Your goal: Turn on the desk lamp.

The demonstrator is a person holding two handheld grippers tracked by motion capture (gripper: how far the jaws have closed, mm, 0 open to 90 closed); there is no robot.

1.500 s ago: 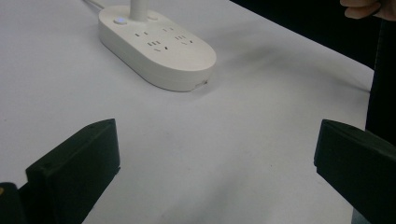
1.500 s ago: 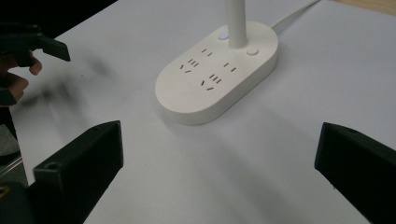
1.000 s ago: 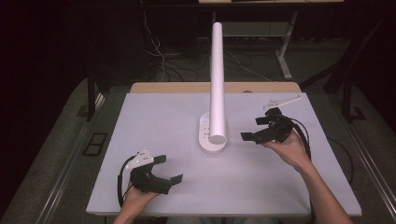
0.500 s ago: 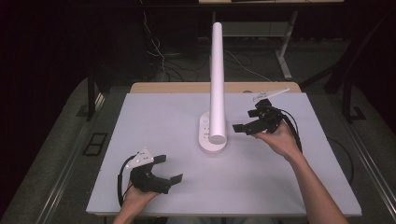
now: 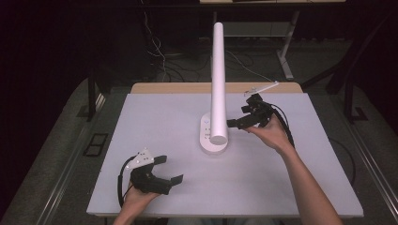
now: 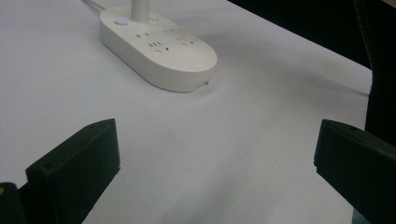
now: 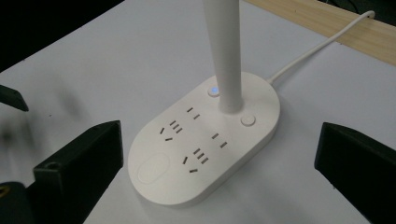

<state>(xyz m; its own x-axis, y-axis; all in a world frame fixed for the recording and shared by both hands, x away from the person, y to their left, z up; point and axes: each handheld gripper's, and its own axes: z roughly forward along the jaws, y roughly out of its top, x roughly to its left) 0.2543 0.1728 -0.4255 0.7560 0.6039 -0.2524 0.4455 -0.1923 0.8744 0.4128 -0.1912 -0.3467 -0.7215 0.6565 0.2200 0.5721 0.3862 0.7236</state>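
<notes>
Hand-held gripper on the right (image 5: 240, 123) hovers over the tabletop (image 5: 281, 187) toward the far right part of it, just beside the lamp's base, with its jaws spread wide and holding nothing. In the right gripper view the two black jaws stand well apart at the bottom corners, and the lamp base (image 7: 205, 144) lies between them, a little farther off. The person's right hand (image 5: 270, 133) grips it from behind, and its cable (image 5: 284, 124) loops off toward the right edge.

The left hand-held gripper (image 5: 164, 176) rests low near the front edge of the tabletop, toward the left corner, held by the left hand (image 5: 138, 197). Its jaws are also spread and empty; in the left gripper view they frame bare white tabletop, with the lamp base (image 6: 156, 44) well apart from them.

The lamp base (image 5: 213, 136) is a white oval with sockets on top and a small blue light (image 7: 214, 90) beside the stem. It sits about midway across the tabletop, and a white tube (image 5: 218, 79) rises from it. A white cord (image 7: 317, 44) runs from the base toward the far wooden edge (image 7: 327, 23).
</notes>
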